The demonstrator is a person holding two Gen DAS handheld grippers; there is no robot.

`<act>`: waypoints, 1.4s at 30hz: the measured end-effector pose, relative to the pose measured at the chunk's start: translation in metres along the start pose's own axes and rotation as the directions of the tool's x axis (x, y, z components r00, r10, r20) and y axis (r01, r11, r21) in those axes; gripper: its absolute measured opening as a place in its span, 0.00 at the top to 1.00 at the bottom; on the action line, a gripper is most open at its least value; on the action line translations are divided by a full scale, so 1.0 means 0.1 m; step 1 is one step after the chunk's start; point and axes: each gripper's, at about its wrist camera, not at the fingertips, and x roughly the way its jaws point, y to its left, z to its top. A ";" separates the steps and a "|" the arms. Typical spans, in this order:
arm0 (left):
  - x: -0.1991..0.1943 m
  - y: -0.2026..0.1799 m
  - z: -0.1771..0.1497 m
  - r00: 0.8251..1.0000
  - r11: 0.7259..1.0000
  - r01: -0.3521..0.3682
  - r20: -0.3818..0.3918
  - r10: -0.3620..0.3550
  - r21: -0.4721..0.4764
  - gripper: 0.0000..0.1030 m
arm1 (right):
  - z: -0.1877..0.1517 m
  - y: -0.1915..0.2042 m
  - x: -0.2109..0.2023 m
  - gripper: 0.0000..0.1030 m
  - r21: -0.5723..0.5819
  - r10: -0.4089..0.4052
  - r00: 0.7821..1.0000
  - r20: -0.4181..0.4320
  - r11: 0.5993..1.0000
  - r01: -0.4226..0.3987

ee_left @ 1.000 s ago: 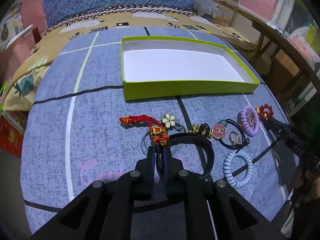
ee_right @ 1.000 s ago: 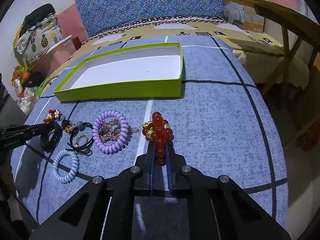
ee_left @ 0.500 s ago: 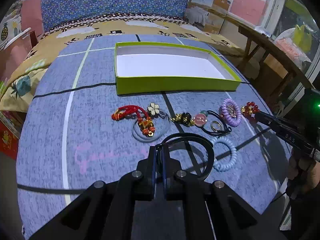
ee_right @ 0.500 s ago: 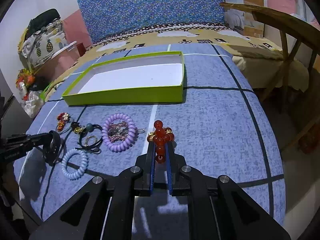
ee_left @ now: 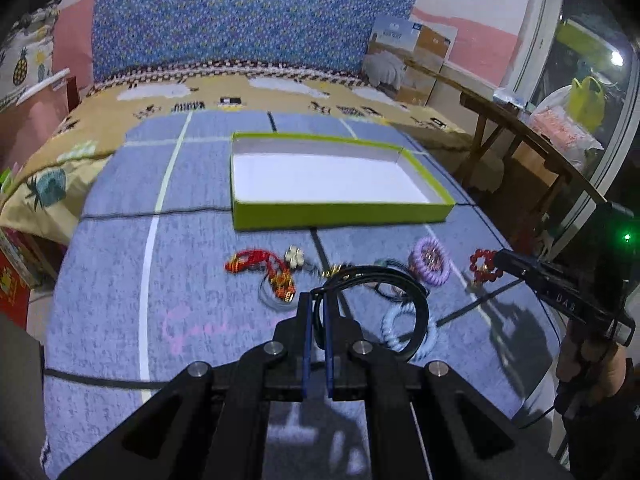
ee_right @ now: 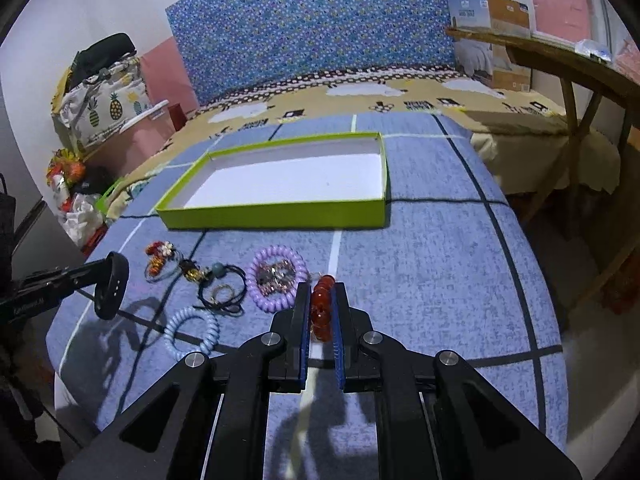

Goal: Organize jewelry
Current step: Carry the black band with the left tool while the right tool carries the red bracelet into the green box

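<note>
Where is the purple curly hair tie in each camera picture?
Left wrist view: the purple coil hair tie lies right of centre, on the blue cloth below the green box.
Right wrist view: the purple coil hair tie lies just left of centre, beside the right gripper.
Shared landmark: the green box, beyond it in both.

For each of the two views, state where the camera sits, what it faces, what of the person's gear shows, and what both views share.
Left wrist: on the left gripper, facing the green tray; holds a black band.
Right wrist: on the right gripper, facing the tray; holds a red bead bracelet.
Shared: tray, purple coil tie, each other's gripper.
</note>
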 end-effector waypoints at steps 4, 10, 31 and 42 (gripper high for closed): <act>-0.01 -0.05 0.08 1.000 1.000 0.002 0.016 -0.002 0.020 0.95 | 0.03 0.02 -0.02 0.91 -0.011 0.003 1.000 0.006 1.000 -0.003; -0.01 -0.10 0.19 0.999 0.999 0.004 0.038 -0.005 0.035 0.95 | 0.13 0.04 -0.06 0.91 -0.018 0.011 1.000 0.027 1.000 -0.011; 0.53 0.12 0.95 0.994 0.994 -0.100 0.044 0.098 0.036 0.95 | 0.95 -0.10 0.38 0.91 -0.036 0.024 0.997 0.072 0.999 -0.021; 1.08 0.35 1.33 0.985 0.985 -0.172 -0.018 0.172 0.020 0.95 | 1.30 -0.34 0.95 0.91 0.002 0.016 1.000 0.022 1.000 -0.016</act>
